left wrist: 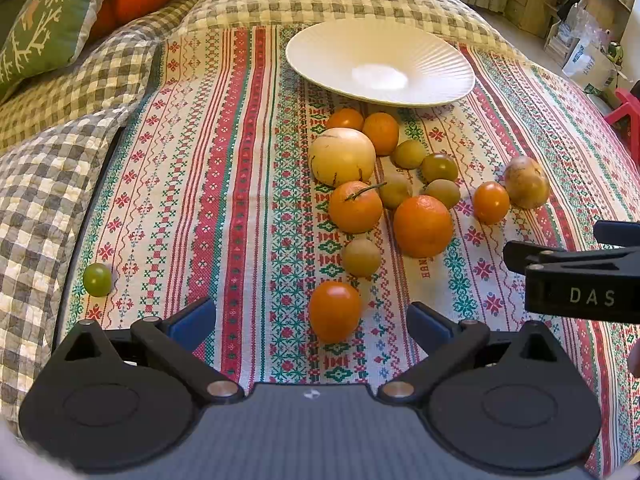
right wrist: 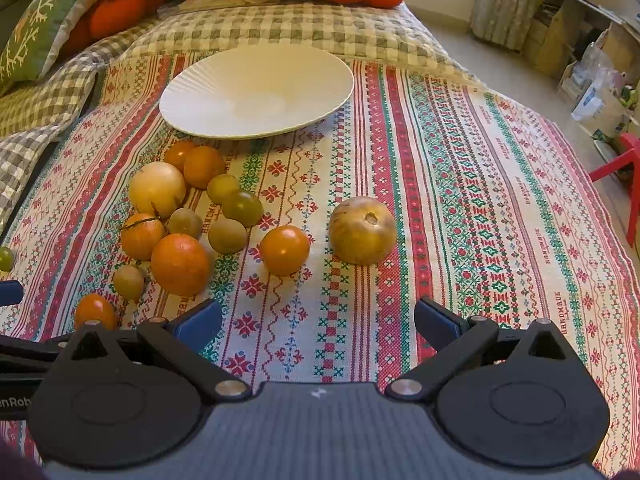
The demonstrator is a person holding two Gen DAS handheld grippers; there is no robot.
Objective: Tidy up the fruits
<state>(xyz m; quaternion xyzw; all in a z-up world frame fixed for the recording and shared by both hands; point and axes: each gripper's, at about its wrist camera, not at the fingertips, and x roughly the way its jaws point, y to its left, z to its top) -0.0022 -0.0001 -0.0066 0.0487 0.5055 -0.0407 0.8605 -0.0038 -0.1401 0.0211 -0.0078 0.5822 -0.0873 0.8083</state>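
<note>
A white ribbed plate (left wrist: 436, 52) (right wrist: 320, 76) lies bare at the far end of the striped cloth. Below it sit several oranges, small greenish-brown fruits and a pale yellow melon (left wrist: 342, 157) (right wrist: 157, 189). My left gripper (left wrist: 312, 326) is open, and a small orange fruit (left wrist: 334, 311) sits just ahead between its blue pads. My right gripper (right wrist: 318, 320) is open over bare cloth, with an orange fruit (right wrist: 285, 250) and a mottled brown-yellow fruit (right wrist: 362, 230) ahead of it. A lone green fruit (left wrist: 97, 279) lies far left.
Checked quilt (left wrist: 48, 184) and green and orange cushions (left wrist: 44, 20) border the cloth on the left and back. The right gripper's black body (left wrist: 580, 280) juts in at the right of the left wrist view. Shelves, bags and a red stool (right wrist: 624, 176) stand off the bed's right side.
</note>
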